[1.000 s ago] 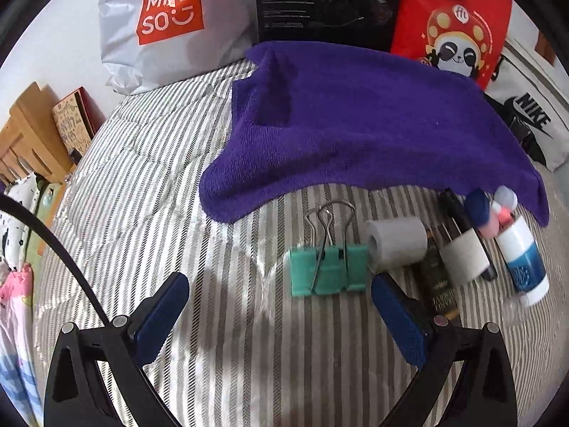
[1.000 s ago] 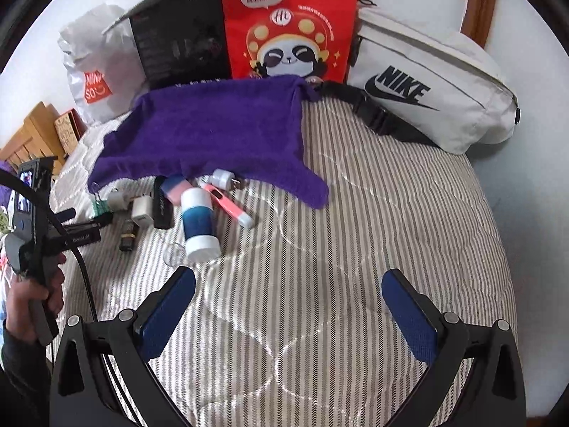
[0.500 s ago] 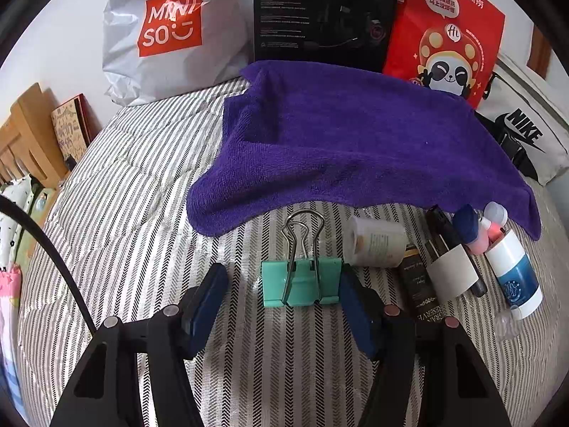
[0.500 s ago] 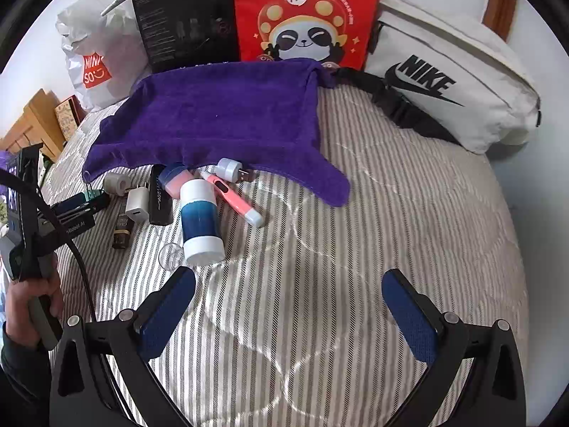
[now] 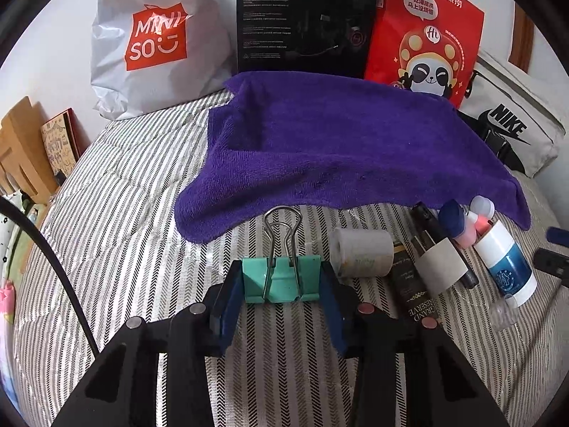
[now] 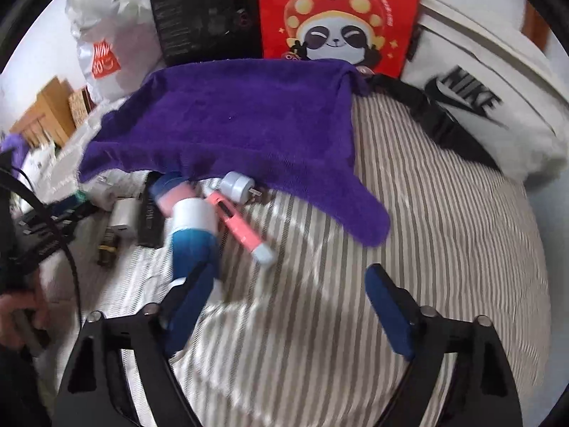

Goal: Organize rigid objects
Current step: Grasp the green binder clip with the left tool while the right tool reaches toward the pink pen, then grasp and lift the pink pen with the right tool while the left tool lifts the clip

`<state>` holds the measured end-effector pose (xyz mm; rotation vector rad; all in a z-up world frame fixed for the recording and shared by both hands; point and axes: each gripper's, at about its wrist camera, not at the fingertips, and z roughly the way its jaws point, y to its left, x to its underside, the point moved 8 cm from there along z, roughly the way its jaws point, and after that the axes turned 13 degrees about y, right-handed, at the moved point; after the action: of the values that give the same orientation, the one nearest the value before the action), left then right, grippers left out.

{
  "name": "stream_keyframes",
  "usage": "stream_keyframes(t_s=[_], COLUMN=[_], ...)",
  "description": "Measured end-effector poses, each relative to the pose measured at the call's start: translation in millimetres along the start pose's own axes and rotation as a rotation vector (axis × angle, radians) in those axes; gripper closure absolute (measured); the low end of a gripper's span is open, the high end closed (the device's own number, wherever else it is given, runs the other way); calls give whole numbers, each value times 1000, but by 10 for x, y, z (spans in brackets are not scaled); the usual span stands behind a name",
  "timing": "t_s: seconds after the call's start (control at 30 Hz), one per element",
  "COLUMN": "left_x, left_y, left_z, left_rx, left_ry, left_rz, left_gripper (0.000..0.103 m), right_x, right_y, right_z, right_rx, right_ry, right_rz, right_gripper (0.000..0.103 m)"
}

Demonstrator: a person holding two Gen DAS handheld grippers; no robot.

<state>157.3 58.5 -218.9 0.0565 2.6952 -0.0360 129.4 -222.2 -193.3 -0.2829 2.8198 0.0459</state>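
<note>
A green binder clip (image 5: 281, 279) lies on the striped bed, wire handles pointing away. My left gripper (image 5: 281, 295) is closing on it, and its blue pads touch both ends of the clip. Right of it lie a white roll (image 5: 361, 252), a dark labelled bottle (image 5: 412, 291) and a blue-and-white bottle (image 5: 505, 267). My right gripper (image 6: 288, 274) hangs low over the bed, its jaws wide but closing, and holds nothing. Its left finger (image 6: 192, 299) overlaps the blue-and-white bottle (image 6: 193, 227). A pink stick (image 6: 238, 227) ends just ahead of the gap.
A purple towel (image 5: 338, 149) is spread behind the items. A Miniso bag (image 5: 153, 46), a black box (image 5: 306, 17), a red panda bag (image 5: 426, 42) and a white Nike bag (image 6: 480, 99) line the back. Wooden furniture (image 5: 21, 149) stands left. A hand (image 6: 14, 316) holds the left gripper.
The left jaws have come in from wide apart until they touch the clip's ends. The right gripper has dropped towards the blue-and-white bottle and narrowed a little.
</note>
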Motion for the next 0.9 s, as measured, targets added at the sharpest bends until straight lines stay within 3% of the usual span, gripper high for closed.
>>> stream_keyframes(t_s=[0.17, 0.27, 0.37, 0.4, 0.5, 0.6, 0.77, 0.9], left_x=[4, 5, 6, 3, 4, 4, 2, 0], left_y=[6, 13, 5, 11, 9, 4, 5, 6], left_z=[-4, -4, -3, -1, -2, 0, 0, 0], left_rx=[4, 2, 4, 3, 4, 5, 5, 5], left_ry=[0, 0, 0, 0, 0, -1, 0, 0], left_rz=[-3, -2, -3, -2, -3, -3, -3, -3], left_gripper=[64, 64, 63, 63, 63, 63, 63, 63], right_x=[-159, -216, -238, -248, -230, -151, 107, 96], right_y=[120, 217, 372, 410, 473, 457, 272, 349], right_z=[235, 329, 338, 342, 335, 298, 231, 249], right_rx=[-48, -25, -65, -75, -87, -91, -180, -117], right_ry=[12, 18, -2, -10, -14, 16, 80, 61], right_rz=[-138, -227, -291, -298, -314, -293, -127, -168], right_gripper=[36, 46, 62, 76, 87, 90, 90, 88])
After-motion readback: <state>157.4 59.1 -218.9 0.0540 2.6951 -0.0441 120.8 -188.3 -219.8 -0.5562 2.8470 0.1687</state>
